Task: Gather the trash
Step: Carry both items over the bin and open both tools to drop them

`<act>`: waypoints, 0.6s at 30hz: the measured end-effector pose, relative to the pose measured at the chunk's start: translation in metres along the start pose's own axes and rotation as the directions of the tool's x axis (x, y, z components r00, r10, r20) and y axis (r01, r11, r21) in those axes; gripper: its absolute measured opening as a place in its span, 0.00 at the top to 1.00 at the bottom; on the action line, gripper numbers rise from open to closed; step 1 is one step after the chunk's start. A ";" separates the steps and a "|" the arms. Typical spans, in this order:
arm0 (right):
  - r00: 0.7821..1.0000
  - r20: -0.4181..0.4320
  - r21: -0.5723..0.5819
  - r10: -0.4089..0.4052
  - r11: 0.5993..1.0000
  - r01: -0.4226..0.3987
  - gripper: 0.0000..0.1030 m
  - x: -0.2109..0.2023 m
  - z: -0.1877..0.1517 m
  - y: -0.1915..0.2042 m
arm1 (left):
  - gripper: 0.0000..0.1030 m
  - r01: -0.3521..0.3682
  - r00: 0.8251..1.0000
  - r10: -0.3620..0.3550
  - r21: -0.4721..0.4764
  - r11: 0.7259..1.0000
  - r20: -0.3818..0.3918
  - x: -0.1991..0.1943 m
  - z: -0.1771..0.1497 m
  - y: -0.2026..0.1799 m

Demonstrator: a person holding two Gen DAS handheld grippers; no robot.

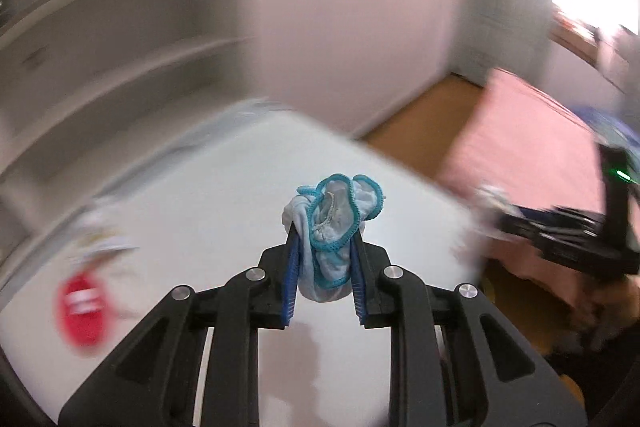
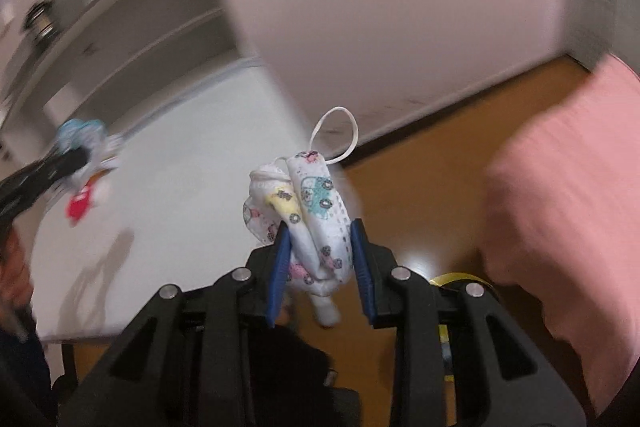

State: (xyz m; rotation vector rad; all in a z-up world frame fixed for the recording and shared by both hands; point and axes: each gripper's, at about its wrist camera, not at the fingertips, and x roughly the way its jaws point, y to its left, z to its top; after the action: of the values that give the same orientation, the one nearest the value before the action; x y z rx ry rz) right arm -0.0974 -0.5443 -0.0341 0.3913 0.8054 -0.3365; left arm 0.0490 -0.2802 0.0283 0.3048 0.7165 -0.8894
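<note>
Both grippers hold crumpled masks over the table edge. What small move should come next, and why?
Probably carry both on to a bin, which no view shows. The left gripper is clamped on a blue-edged mask, the right gripper on a printed mask, so neither can pick up the red wrapper left on the table.

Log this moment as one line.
left gripper: shut on crumpled white cloth with teal edging | right gripper: shut on crumpled white cartoon-print face mask | red wrapper: on white table
</note>
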 end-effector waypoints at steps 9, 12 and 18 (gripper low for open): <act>0.970 -0.073 0.233 -0.234 0.941 0.245 0.71 -0.016 -0.061 -0.146 | 0.79 0.326 0.943 -0.309 0.164 0.931 -0.122 0.085 -0.037 -0.195; 0.955 -0.149 0.294 -0.256 0.911 0.290 0.71 0.001 -0.077 -0.184 | 0.79 0.383 0.913 -0.352 0.136 0.914 -0.208 0.136 -0.063 -0.229; 0.930 -0.287 0.331 -0.231 0.887 0.322 0.71 0.042 -0.100 -0.218 | 0.79 0.406 0.865 -0.377 0.019 0.914 -0.332 0.243 -0.098 -0.246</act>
State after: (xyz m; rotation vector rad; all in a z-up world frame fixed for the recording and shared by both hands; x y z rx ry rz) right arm -0.2275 -0.6958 -0.1739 0.6859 1.0421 -0.7306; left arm -0.0871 -0.5237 -0.1979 0.3966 1.0693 -1.2795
